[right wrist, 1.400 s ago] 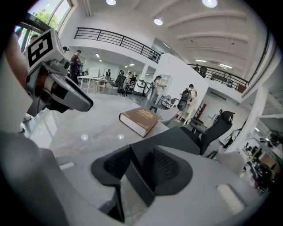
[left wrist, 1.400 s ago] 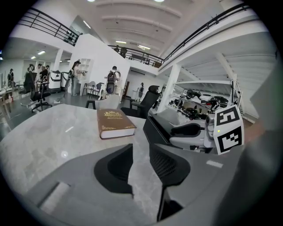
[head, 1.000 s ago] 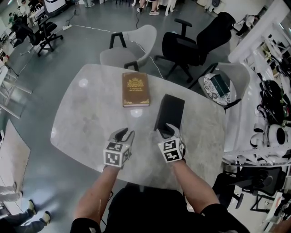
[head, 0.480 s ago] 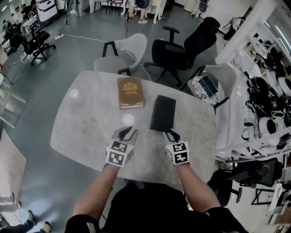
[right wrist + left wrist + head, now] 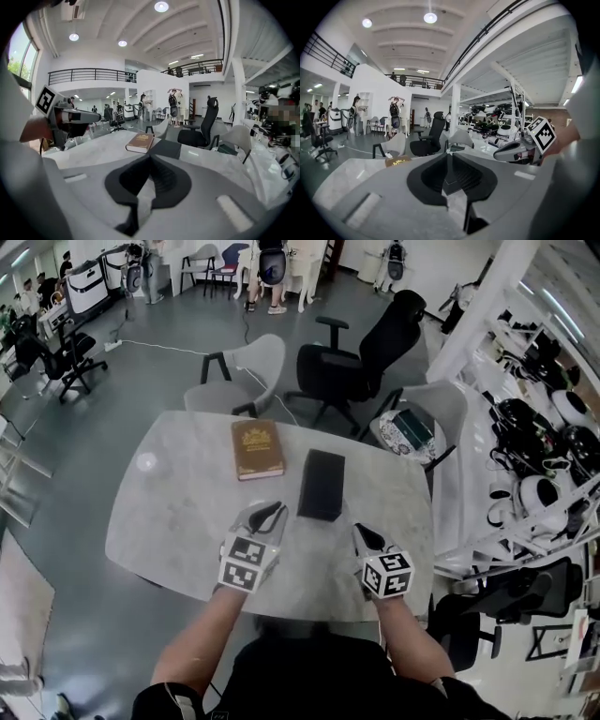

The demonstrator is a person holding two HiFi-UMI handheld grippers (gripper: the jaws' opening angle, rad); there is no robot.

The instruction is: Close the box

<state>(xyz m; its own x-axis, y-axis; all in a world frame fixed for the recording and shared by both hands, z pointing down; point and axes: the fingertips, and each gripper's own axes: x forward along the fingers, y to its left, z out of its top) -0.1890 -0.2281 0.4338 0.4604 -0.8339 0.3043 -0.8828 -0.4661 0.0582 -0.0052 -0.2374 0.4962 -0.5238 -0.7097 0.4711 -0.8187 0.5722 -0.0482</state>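
A flat black box [image 5: 322, 484] lies with its lid down on the marble table [image 5: 178, 512]. A brown book-shaped box [image 5: 257, 449] with gold print lies to its left. My left gripper [image 5: 268, 513] hovers just left of the black box's near end. Its jaws are closing to a narrow gap with nothing between them. My right gripper [image 5: 360, 532] is shut and empty, a little back and to the right of the black box. The right gripper view shows the brown box [image 5: 140, 142], the black box [image 5: 166, 149] and the left gripper [image 5: 82, 116]. The left gripper view catches the right gripper [image 5: 513, 152].
A grey chair [image 5: 244, 371] and a black office chair [image 5: 361, 352] stand beyond the table's far edge. Another grey chair [image 5: 422, 423] holding objects is at the right corner. White shelving [image 5: 534, 474] with equipment runs along the right. People stand far back.
Both grippers have drawn back toward the near edge. The right gripper has come off the black box's near end and shut. The left gripper's jaws have narrowed.
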